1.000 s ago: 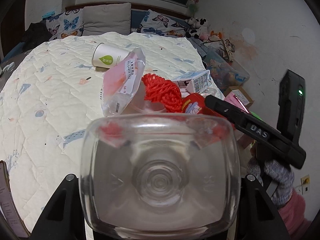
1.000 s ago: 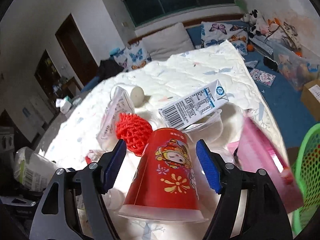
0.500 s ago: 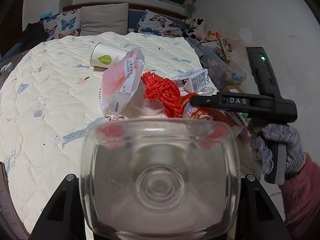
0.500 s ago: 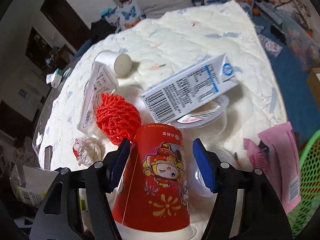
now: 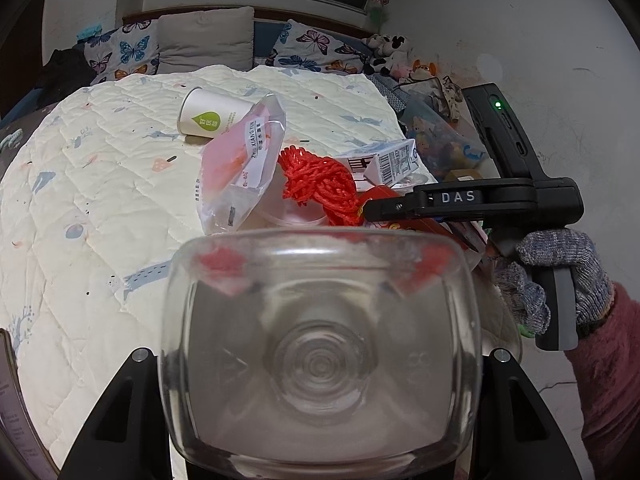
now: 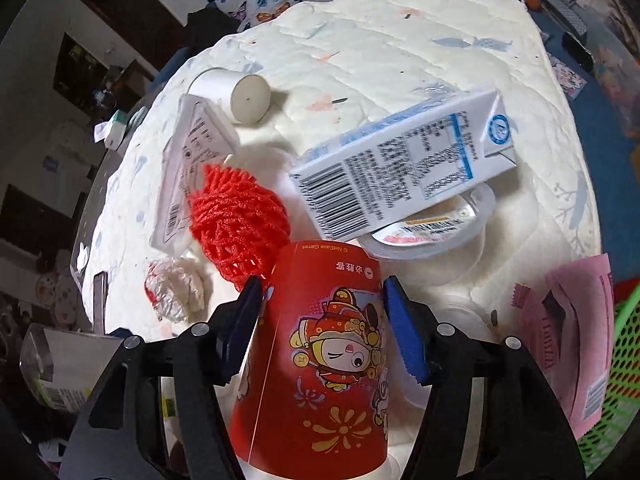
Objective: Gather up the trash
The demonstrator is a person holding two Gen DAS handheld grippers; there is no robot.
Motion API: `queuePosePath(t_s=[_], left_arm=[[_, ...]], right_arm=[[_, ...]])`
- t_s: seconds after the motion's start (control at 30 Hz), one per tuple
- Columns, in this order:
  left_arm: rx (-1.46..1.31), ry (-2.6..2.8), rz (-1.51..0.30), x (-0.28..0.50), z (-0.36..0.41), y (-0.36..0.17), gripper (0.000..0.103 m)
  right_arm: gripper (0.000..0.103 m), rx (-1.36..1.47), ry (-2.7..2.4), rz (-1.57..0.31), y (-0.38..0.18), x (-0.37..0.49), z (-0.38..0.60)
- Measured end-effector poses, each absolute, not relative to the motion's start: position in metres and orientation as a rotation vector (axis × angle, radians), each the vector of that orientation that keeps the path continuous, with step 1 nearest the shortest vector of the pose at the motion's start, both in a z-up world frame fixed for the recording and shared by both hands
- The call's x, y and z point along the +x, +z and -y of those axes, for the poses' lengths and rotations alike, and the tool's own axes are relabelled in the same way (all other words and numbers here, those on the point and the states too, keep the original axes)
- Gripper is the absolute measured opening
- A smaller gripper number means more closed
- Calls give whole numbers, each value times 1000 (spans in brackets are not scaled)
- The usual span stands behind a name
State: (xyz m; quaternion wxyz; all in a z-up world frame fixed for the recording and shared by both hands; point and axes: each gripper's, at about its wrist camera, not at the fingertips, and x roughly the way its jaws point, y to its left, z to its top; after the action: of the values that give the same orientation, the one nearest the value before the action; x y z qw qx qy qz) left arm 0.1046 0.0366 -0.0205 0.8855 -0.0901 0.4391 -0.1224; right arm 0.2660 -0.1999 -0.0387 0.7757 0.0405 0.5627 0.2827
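Fingers (image 6: 253, 312) now closed against red cup (image 6: 324, 364); left fingers unchanged, gripping clear bottle (image 5: 320, 344).

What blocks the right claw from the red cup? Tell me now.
Nothing visible. The red cup already sits upside down between the right claw fingers, blue pads at both its sides. The red mesh net lies just beyond the left finger, and the milk carton lies farther back; neither is between.

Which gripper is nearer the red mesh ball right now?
Right. The right gripper straddles the red paper cup directly beside the red mesh ball. The left gripper, holding a clear bottle, sits further back.
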Motion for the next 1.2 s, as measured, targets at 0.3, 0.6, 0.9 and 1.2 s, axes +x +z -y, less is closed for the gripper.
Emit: queuePosePath(t_s=[0.3,0.6,0.9,1.2], left_arm=[[-184,-247,-904,102,-35,-20,52],[-184,-246,-898,100,-35,-18,52],[-186,-253,-899,99,-36,-17,52],[-172,-318,-861,96,-30,14,52]], right_arm=[[61,139,641,-879,23,212,230],[61,108,570,-674,46,181,242],[60,67,570,-692,36,168,235],[60,123,524,-613,76,149,279]])
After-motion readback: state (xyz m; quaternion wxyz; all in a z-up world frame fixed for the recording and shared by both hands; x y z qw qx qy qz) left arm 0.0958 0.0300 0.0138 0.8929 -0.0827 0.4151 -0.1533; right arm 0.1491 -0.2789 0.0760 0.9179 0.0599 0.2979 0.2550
